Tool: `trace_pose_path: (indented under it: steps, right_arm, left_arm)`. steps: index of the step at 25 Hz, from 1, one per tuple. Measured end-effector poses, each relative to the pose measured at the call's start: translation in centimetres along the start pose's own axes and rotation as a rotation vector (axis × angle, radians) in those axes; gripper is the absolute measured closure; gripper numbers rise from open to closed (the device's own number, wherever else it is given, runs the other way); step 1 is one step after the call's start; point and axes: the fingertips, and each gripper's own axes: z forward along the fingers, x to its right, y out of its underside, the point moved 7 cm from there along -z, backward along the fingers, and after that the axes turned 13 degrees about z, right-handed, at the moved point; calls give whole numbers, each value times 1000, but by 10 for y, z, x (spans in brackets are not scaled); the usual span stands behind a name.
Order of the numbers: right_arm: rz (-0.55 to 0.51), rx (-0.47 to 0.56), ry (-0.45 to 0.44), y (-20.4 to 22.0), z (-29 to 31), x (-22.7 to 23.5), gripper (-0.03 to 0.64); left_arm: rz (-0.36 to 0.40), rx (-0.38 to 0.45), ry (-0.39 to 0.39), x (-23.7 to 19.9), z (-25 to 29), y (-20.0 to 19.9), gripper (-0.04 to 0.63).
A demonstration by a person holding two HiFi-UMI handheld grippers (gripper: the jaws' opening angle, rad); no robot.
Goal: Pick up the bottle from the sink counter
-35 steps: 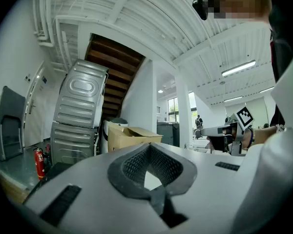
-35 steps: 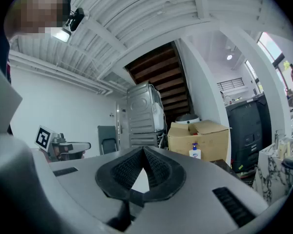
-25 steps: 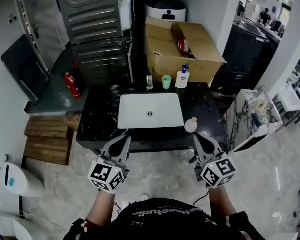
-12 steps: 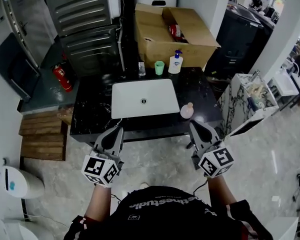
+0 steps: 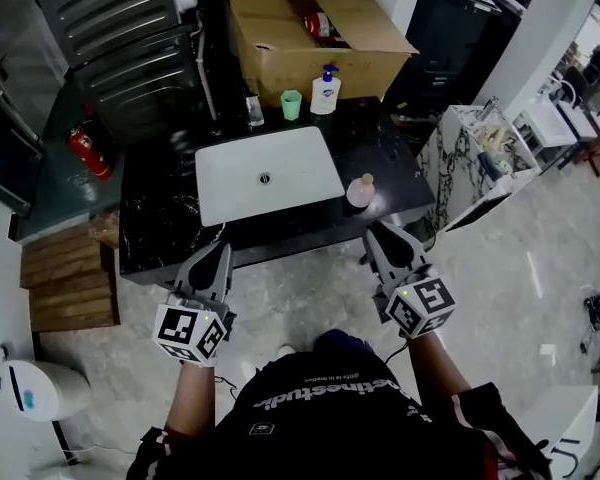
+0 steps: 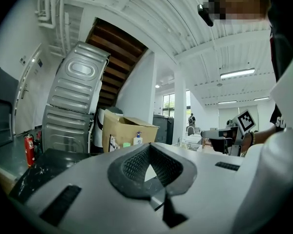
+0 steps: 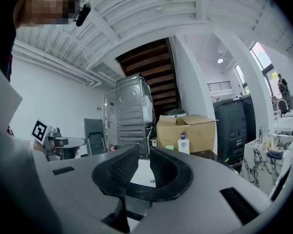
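A small pink bottle (image 5: pixel 360 190) stands on the black sink counter (image 5: pixel 160 218), just right of the white basin (image 5: pixel 270 173). A white pump soap bottle (image 5: pixel 326 91) stands at the counter's back edge, also seen in the right gripper view (image 7: pixel 184 143). My right gripper (image 5: pixel 380 236) hovers at the counter's front edge, a little short of the pink bottle. Its jaws are opening, a narrow gap shows, and nothing is between them (image 7: pixel 144 150). My left gripper (image 5: pixel 218 253) is shut and empty at the front edge left of the basin (image 6: pixel 147 146).
A green cup (image 5: pixel 291 104) and a small glass stand beside the soap bottle. An open cardboard box (image 5: pixel 310 23) sits behind the counter. A marble-patterned cabinet (image 5: pixel 480 158) is to the right, a red fire extinguisher (image 5: pixel 85 151) and wooden pallets (image 5: pixel 65 278) to the left.
The head view has shifted, so the counter now sits further left and higher in frame. Both grippers remain at the counter's front edge.
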Motion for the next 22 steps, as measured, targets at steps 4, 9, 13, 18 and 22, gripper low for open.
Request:
trace_pose_path:
  steps: [4,9,13,18,22]
  right_arm:
    - [-10,-43,31,9,13,19,480]
    - [2,-84,83,21,48,69,417]
    - [10,-160,141,41,88,124,387]
    - [-7,-254,170,68,142,189,376]
    - [-13,-309,143,83,172,219,376]
  left_arm:
    - [-20,-27,61,5,31,14,581]
    - [-21,-51,108,7,80,21,581]
    - [-4,-80,120,-2,130,26,581]
    - [6,-134,127,-15,205,36,581]
    - [2,-166,117,-22,253,39,581]
